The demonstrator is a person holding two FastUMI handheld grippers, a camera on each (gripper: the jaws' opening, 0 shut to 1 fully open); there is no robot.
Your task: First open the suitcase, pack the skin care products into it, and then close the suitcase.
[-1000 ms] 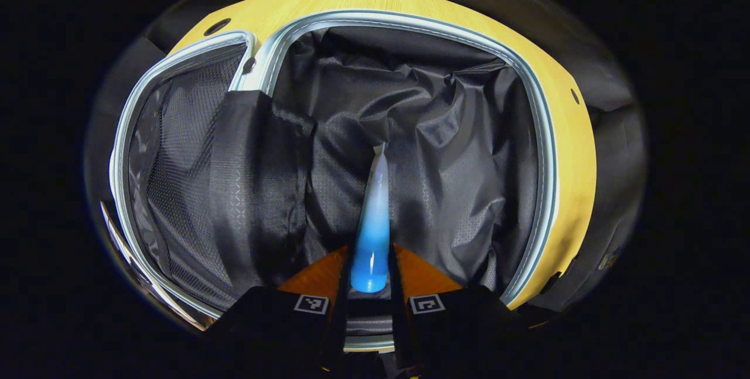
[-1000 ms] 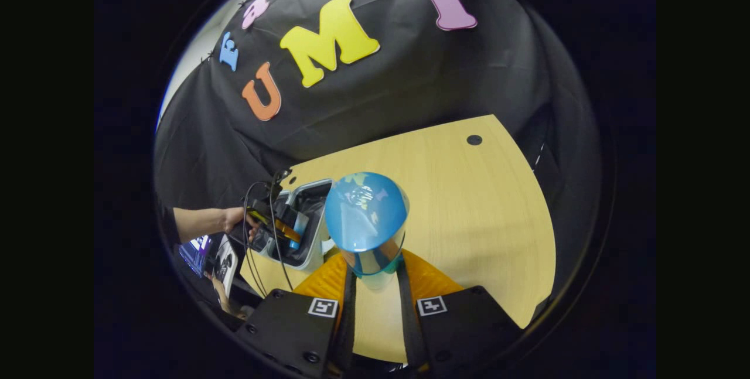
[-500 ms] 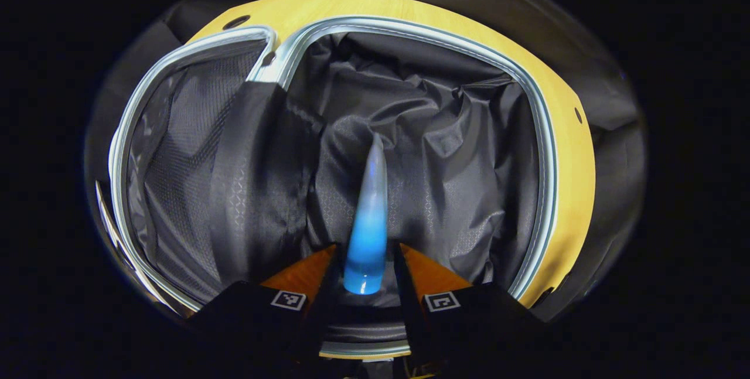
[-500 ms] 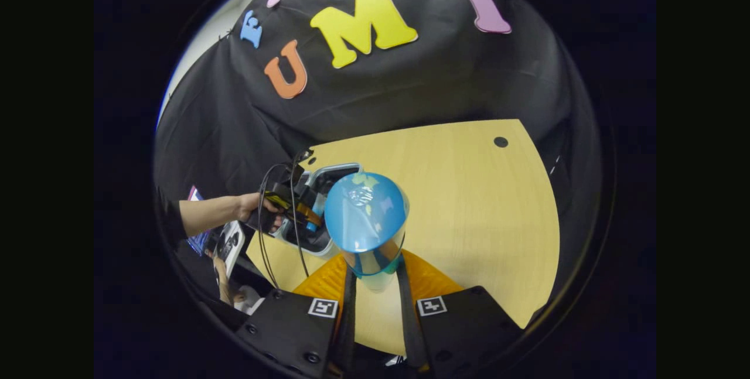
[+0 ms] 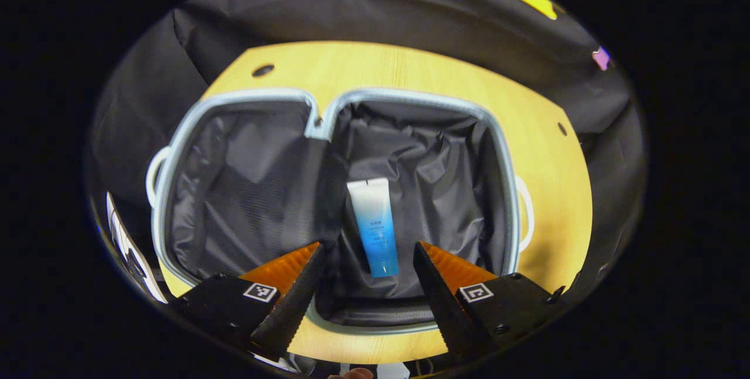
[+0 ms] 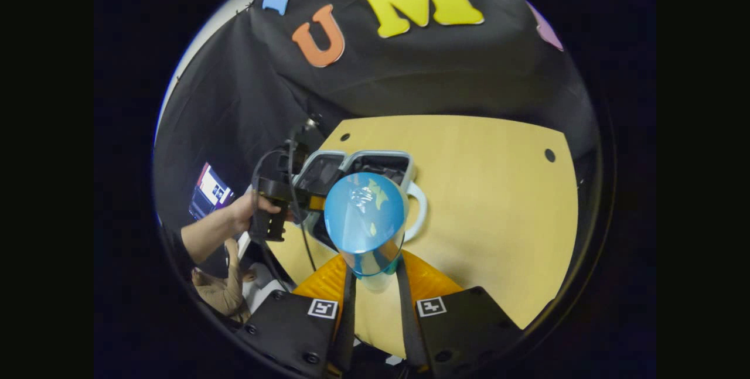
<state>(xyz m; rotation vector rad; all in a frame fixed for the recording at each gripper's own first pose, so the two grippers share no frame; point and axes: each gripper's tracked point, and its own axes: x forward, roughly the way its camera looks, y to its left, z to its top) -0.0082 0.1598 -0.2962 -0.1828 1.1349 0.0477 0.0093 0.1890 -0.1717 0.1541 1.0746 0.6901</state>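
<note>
packing is under way. in the left gripper view the left claw [image 5: 363,273] is spread apart and empty above the open grey-lined suitcase [image 5: 510,191], where the white-to-blue squeeze tube [image 5: 373,226] lies in the right half. the right claw [image 6: 375,285] is clamped on a blue-capped clear bottle [image 6: 366,221] over the pale wooden table [image 6: 486,203]; next it should probably carry that bottle into the case.

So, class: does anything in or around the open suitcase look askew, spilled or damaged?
Nothing stands out. The suitcase lies open on the table, the blue tube lies flat inside on rumpled lining, nothing spilled.
</note>
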